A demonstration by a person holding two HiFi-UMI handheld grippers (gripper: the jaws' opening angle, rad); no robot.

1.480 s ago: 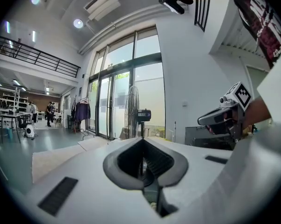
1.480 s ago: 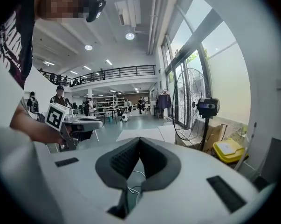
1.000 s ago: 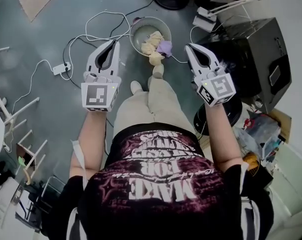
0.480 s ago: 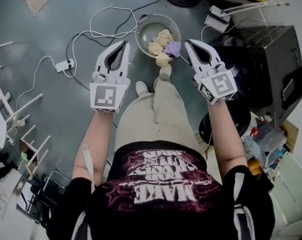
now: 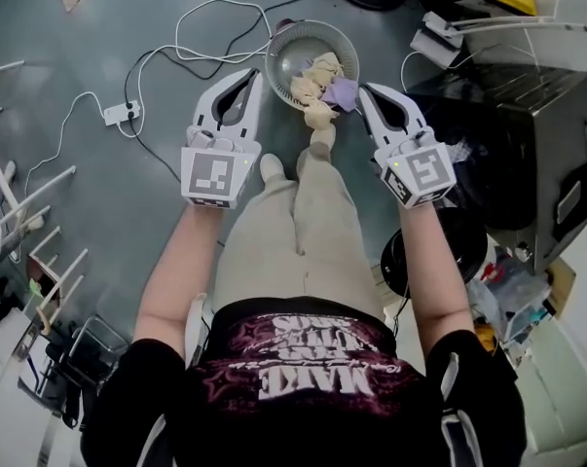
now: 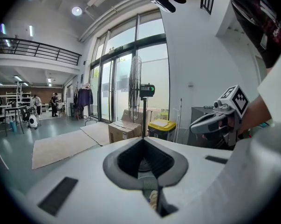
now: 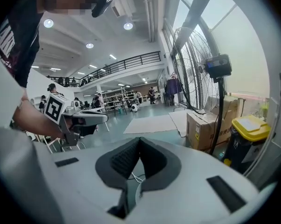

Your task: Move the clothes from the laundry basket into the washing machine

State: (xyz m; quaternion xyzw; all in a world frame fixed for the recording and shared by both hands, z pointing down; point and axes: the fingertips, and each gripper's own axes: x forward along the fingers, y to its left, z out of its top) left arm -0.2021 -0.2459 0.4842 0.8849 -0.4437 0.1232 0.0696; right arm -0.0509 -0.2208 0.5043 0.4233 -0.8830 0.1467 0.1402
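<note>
Fingers [image 5: 225, 115] pressed fully together on left gripper [image 5: 253, 73] and right gripper [image 5: 364, 90] alike, gripping nothing. Flank the laundry basket [image 5: 277, 45] on the floor at upper centre of the head view, with clothes [image 5: 312, 78] heaped inside, between and just beyond both tips. About equally near. Likely need opening before reaching in.

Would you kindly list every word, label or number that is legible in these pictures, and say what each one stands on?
"MAKE": large pale letters, seen upside down, on the person's dark T-shirt.
Smaller lines of print above it on the T-shirt: too blurred to read.
Left gripper and right gripper: black-and-white square patterns only, no letters.
Print on the cardboard box: too small to read.
</note>
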